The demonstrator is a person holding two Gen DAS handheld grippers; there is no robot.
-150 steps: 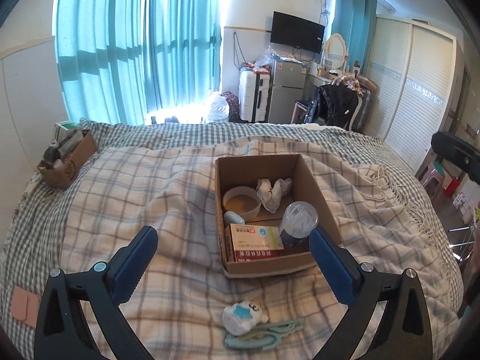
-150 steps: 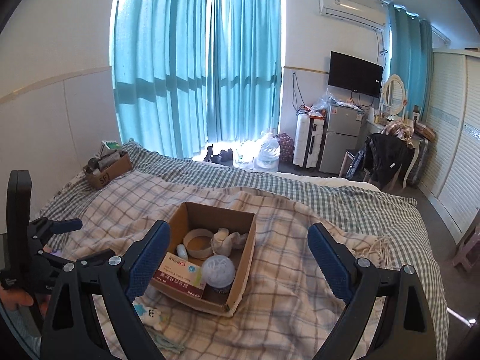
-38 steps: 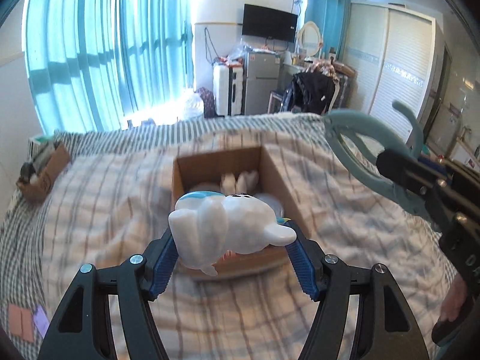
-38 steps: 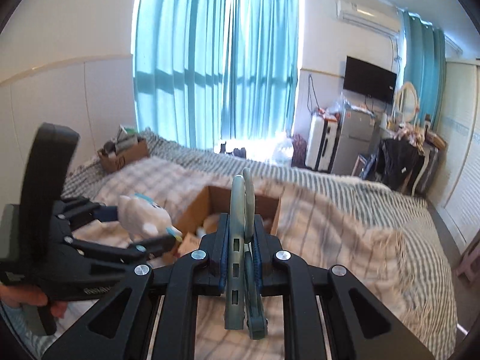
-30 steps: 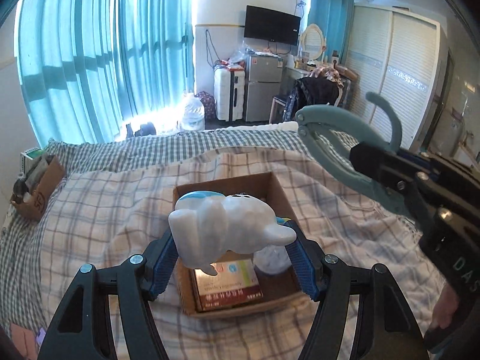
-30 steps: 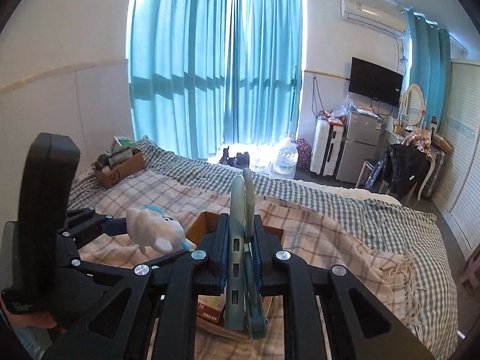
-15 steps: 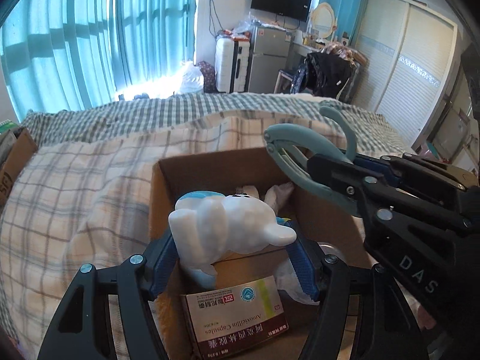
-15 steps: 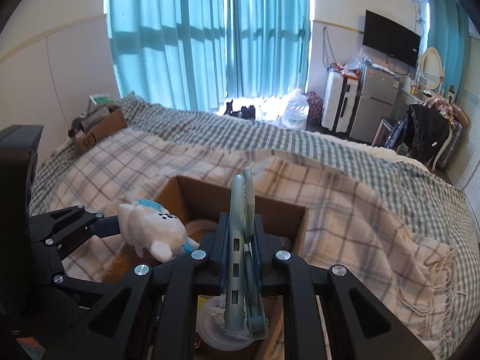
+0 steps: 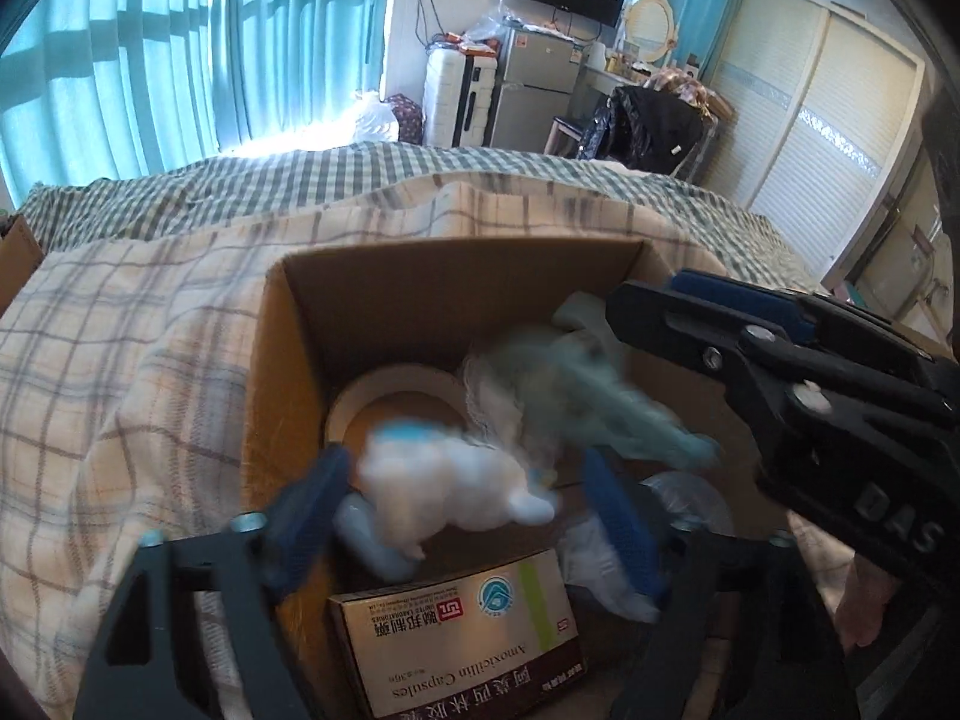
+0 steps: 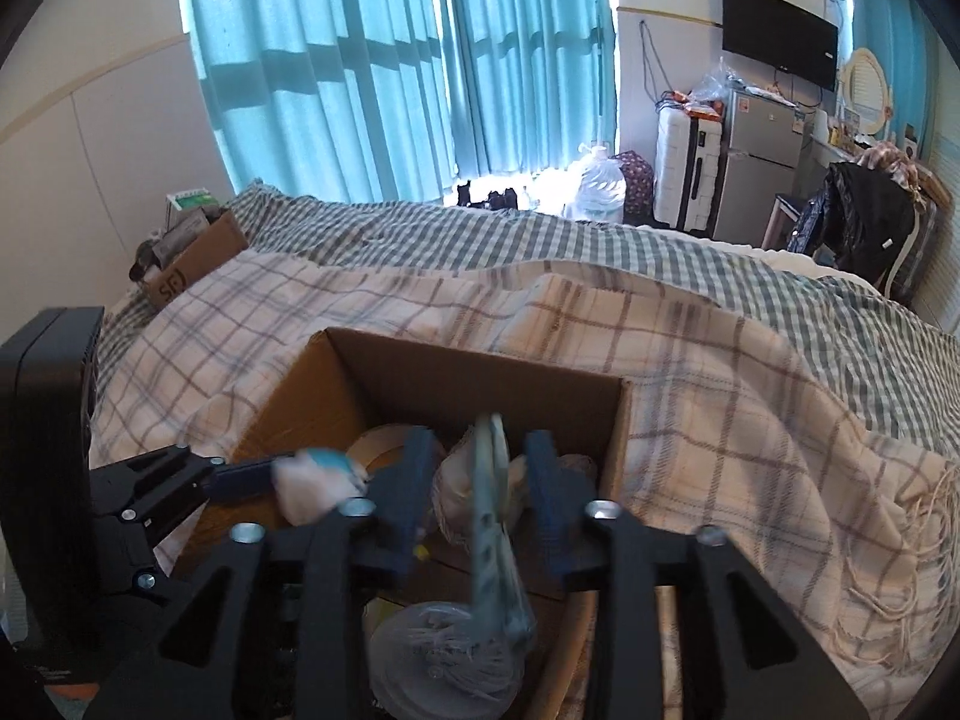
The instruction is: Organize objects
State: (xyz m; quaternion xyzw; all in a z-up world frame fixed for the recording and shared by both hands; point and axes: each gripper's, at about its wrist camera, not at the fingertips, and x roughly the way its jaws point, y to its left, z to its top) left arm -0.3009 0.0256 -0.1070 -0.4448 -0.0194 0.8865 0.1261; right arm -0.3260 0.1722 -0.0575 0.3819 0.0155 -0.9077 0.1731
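Observation:
A brown cardboard box (image 9: 288, 360) sits on the plaid blanket, also in the right wrist view (image 10: 336, 354). My left gripper (image 9: 462, 504) is open over the box; the white and blue plush toy (image 9: 444, 492) is blurred between its spread fingers, dropping free. My right gripper (image 10: 480, 480) is open over the box too; the pale blue clip (image 10: 495, 516) hangs loose between its fingers and shows blurred in the left wrist view (image 9: 606, 402). The box holds a tape roll (image 9: 384, 396), a medicine carton (image 9: 462, 630), a crumpled white cloth and a clear round container (image 10: 444, 654).
The bed has a plaid blanket (image 10: 720, 396) over a green checked sheet. A small cardboard box with clutter (image 10: 192, 264) sits at the far left bed edge. Suitcase, fridge, chair and wardrobe stand beyond the bed.
Both grippers have moved down over the box and opened. The plush toy has left the left fingers and the clip has left the right fingers; both are blurred in motion.

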